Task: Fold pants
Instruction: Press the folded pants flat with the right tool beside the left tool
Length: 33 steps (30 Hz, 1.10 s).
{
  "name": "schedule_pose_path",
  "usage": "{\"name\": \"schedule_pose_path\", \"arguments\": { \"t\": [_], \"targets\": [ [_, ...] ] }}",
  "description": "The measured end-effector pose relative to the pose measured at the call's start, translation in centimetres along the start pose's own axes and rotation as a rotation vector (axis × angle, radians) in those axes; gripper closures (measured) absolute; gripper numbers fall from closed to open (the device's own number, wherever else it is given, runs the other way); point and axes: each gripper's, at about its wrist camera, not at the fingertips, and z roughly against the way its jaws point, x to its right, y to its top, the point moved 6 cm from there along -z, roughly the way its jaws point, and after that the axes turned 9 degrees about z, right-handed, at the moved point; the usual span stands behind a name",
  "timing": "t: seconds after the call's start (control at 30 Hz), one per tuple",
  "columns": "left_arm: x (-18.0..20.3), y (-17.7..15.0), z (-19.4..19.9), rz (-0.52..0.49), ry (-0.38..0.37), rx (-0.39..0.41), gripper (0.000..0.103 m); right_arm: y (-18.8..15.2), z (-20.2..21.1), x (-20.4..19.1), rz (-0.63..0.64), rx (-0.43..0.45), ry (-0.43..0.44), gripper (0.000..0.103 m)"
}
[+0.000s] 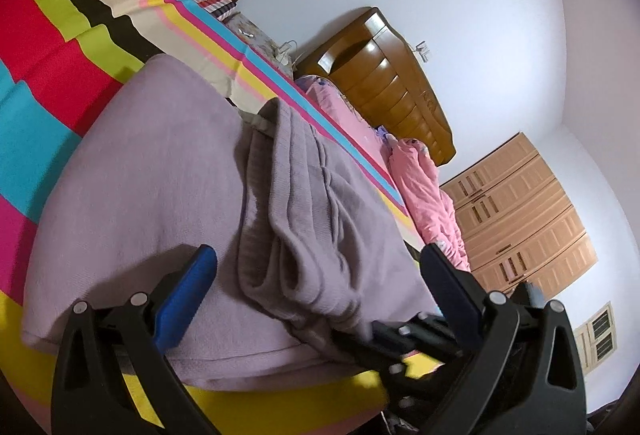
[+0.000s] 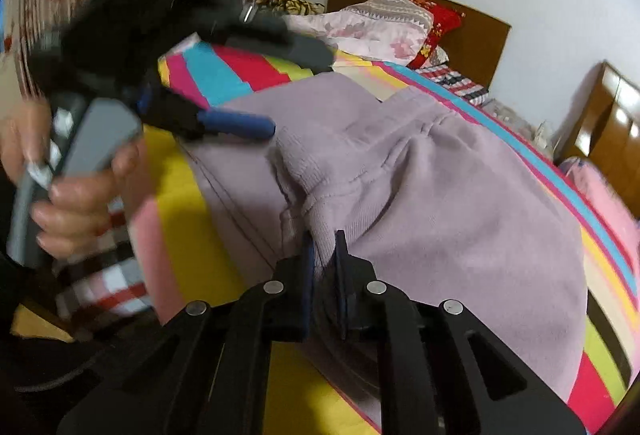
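Pants (image 2: 420, 187), lilac, lie on a striped bedspread (image 2: 240, 71); the right gripper (image 2: 325, 247) pinches their ribbed hem, while the left gripper (image 1: 316, 267) stands spread above them.

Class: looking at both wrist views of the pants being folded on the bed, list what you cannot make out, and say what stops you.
- Left hand-held gripper: smeared by motion blur in the right wrist view.
- Right hand-held gripper: its closed jaws hide how much of the pants hem they pinch.
- Pants' far side: hidden by their own bunched folds in the left wrist view.
- Striped bedspread: cut off by the fisheye edge.
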Motion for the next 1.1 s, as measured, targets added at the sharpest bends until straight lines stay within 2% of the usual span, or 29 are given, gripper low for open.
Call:
{"name": "schedule_pose_path", "arguments": {
  "t": [0.03,0.1,0.13,0.17,0.2,0.23,0.3,0.33,0.4,0.43,0.47,0.7,0.83,0.87,0.93,0.97,1.03,1.1],
  "targets": [
    [0.0,0.0,-0.1,-0.006,0.008,0.0,0.002,0.1,0.2,0.4,-0.015,0.005,0.013,0.091],
    [0.1,0.0,-0.3,-0.022,0.02,-0.001,0.002,-0.3,0.1,0.2,-0.006,0.004,0.044,0.082],
    [0.0,-0.1,-0.3,-0.026,0.021,-0.001,0.002,-0.5,0.1,-0.1,0.002,0.002,0.078,0.062],
    [0.0,-0.2,-0.3,-0.029,0.02,0.001,0.002,-0.5,0.2,-0.6,0.012,0.01,0.122,0.032],
    [0.0,-0.2,-0.2,-0.033,0.016,0.003,0.002,-0.6,0.2,-1.0,0.02,0.015,0.155,0.02],
    [-0.1,-0.2,-0.1,-0.034,0.012,0.002,0.002,-0.6,0.3,-1.5,0.036,0.012,0.166,0.015],
    [-0.1,-0.1,0.0,-0.033,-0.003,-0.001,0.002,-0.6,0.2,-1.7,0.074,0.0,0.124,0.027],
    [-0.2,-0.1,0.2,-0.032,-0.011,-0.002,0.002,-0.6,0.1,-1.3,0.08,-0.008,0.106,0.038],
    [-0.3,-0.1,0.3,-0.03,-0.026,-0.001,0.002,-0.5,0.3,-0.3,0.045,-0.006,0.126,0.052],
    [-0.2,-0.1,0.3,-0.031,-0.03,-0.001,0.002,-0.5,0.4,0.3,0.039,-0.012,0.126,0.064],
    [-0.2,-0.2,0.4,-0.032,-0.033,-0.003,0.002,-0.7,0.3,0.9,0.048,-0.02,0.118,0.071],
    [0.0,-0.5,0.3,-0.042,-0.033,-0.002,0.002,-1.1,0.6,-0.1,0.169,-0.068,0.073,0.067],
    [0.0,-0.4,0.1,-0.048,-0.017,-0.005,0.002,-1.2,0.4,-1.4,0.229,-0.077,0.055,0.052],
    [0.0,-0.4,0.0,-0.049,-0.016,-0.005,0.002,-1.2,0.3,-1.5,0.244,-0.077,0.041,0.052],
    [0.0,-0.4,0.1,-0.049,-0.017,-0.005,0.002,-1.3,0.2,-1.5,0.253,-0.075,0.023,0.056],
    [0.0,-0.4,0.1,-0.049,-0.018,-0.005,0.002,-1.3,0.2,-1.4,0.26,-0.074,0.006,0.064],
    [0.0,-0.3,0.0,-0.048,-0.026,-0.005,0.002,-1.3,0.3,-1.1,0.29,-0.076,-0.022,0.073],
    [0.0,-0.3,0.1,-0.043,-0.035,-0.004,0.002,-1.3,0.5,-0.9,0.295,-0.074,-0.015,0.075]
  ]
}}
